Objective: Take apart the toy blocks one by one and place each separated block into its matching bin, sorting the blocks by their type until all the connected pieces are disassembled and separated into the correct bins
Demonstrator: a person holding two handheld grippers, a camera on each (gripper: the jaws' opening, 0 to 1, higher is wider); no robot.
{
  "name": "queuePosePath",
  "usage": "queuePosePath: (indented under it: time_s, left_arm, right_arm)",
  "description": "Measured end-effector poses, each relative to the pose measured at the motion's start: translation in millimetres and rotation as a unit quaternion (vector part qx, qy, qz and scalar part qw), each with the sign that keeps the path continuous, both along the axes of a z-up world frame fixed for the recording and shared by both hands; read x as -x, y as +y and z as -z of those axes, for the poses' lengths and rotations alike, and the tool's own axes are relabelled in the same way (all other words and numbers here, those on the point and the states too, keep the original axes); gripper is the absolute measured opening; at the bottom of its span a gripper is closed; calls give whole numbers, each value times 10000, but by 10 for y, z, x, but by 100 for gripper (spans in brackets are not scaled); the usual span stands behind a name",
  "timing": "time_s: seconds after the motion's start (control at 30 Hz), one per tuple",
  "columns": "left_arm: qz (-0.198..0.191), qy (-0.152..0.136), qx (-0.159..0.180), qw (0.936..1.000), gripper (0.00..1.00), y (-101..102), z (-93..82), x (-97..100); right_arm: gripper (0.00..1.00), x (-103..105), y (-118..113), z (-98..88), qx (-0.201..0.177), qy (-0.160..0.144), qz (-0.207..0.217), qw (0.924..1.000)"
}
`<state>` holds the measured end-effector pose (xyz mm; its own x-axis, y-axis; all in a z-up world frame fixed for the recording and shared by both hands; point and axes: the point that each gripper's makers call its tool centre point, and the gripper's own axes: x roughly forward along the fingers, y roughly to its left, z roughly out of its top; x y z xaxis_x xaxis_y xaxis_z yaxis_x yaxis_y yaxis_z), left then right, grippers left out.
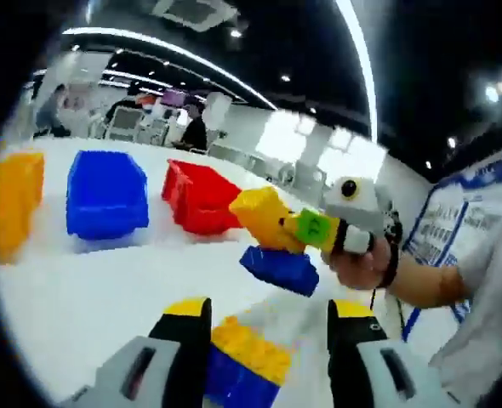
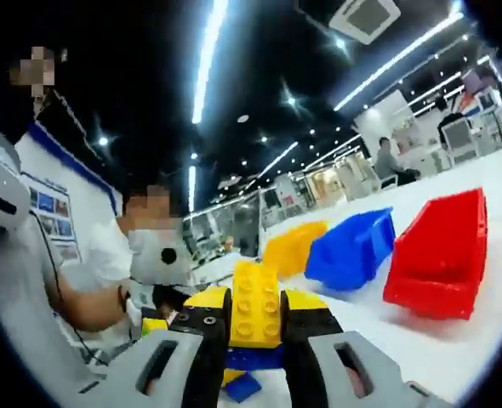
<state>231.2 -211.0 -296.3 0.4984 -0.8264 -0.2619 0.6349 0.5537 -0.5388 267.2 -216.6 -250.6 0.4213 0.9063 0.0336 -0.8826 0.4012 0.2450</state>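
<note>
Yellow studded plastic toy block, pinched between the black-and-yellow jaws of the right gripper, studs facing the camera, a blue plastic block joined beneath it and another blue piece lower down. Seen in the left gripper view as well: the same yellow block held up in the air by the right gripper coming in from the right, with the blue block hanging under it, well above the white tabletop and apart from the bins.

Between the left gripper jaws, a second stack: yellow studded brick on top of a blue brick. Jaws close at either side of it, though cannot tell whether truly clamped or just flanking.

Behind, on the table, three open plastic bins in a row: red bin, blue bin, yellow bin (same order, mirrored, in the right gripper view: red, blue, yellow). Bins near one another, not touching as far as can be told.

A bare hand wrapped round the right gripper's handle, a dark band at the wrist, light sleeve behind.

Blue-bordered posters on the white wall, print too small to read; no legible brand on blocks or bins. Seated people at far desks, bright ceiling strip lights overhead.
</note>
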Motion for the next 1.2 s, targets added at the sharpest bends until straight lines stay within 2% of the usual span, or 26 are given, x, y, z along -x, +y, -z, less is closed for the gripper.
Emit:
queuePosePath:
  time_s: [0.03, 0.13, 0.2, 0.23, 0.27, 0.3, 0.33, 0.37, 0.47, 0.5, 0.57, 0.6, 0.63, 0.7, 0.73, 0.97, 1.0, 1.07, 1.13, 1.2]
  left_arm:
    - [-104, -15, 74, 9999, 56, -24, -22, -6]
    - [-433, -85, 196, 9988, 54, -63, -64, -47]
    - [-536, -121, 238, 9982, 45, -50, -79, -81]
    - [-374, -92, 351, 9986, 41, -90, -103, -45]
    - [-215, -28, 416, 9989, 33, -131, -118, -1]
    - [-116, -114, 430, 9989, 30, -155, -137, 14]
    - [-213, -200, 222, 9993, 30, -131, -109, -18]
    - [-143, -367, 77, 9992, 28, -136, -101, -9]
    - [-83, -235, 182, 9995, 27, -137, -110, 7]
    - [-52, -246, 136, 9996, 27, -139, -103, 12]
    - [20, -227, 73, 9997, 26, -133, -89, 21]
    - [178, -224, -175, 9994, 21, -113, -19, 54]
    - [-34, -317, -196, 9993, 18, -104, -28, -14]
    - [65, -70, 79, 9999, 18, -135, -47, 15]
    - [53, -130, -17, 9999, 17, -128, -33, 0]
    - [-63, -299, -105, 9995, 18, -108, -65, -64]
    - [-239, -317, -48, 9992, 18, 7, -103, -139]
    - [-511, -300, 27, 9982, 18, 163, -128, -240]
    - [-647, -336, 101, 9973, 18, 253, -161, -295]
    - [-892, -441, 153, 9949, 18, 364, -212, -401]
  right_arm:
    - [24, 19, 29, -38, -26, -142, 103, 9998]
    - [23, 88, 73, -88, -211, -190, 105, 9995]
    - [23, 131, 87, -117, -361, -188, 23, 9992]
    - [23, 137, 85, -108, -360, -172, 36, 9992]
    - [23, 130, 82, -96, -367, -141, 56, 9992]
    - [23, 130, 78, -66, -370, -81, 65, 9993]
    - [23, 129, 67, -67, -384, -85, 71, 9992]
    - [23, 130, 50, -59, -375, -72, 77, 9992]
    - [23, 136, 9, -57, -490, 85, 26, 9988]
    - [23, 140, 6, -48, -548, 176, -4, 9983]
    - [23, 135, -12, -26, -835, 544, -65, 9950]
    - [23, 99, -51, -53, -1217, 886, -39, 9886]
    - [22, 92, -73, -77, -1611, 1289, -200, 9783]
    - [22, 41, -118, -31, -1877, 1616, -152, 9687]
    - [22, 36, -128, -21, -1938, 1699, -133, 9661]
    - [23, 49, -144, -10, -1862, 1647, -121, 9685]
    - [23, -3, -248, -78, -1931, 1560, -17, 9687]
    - [23, -48, -384, -101, -1896, 1433, 155, 9712]
    - [23, -45, -438, -94, -1845, 1379, 218, 9729]
    - [23, -29, -470, -39, -1616, 1259, 299, 9783]
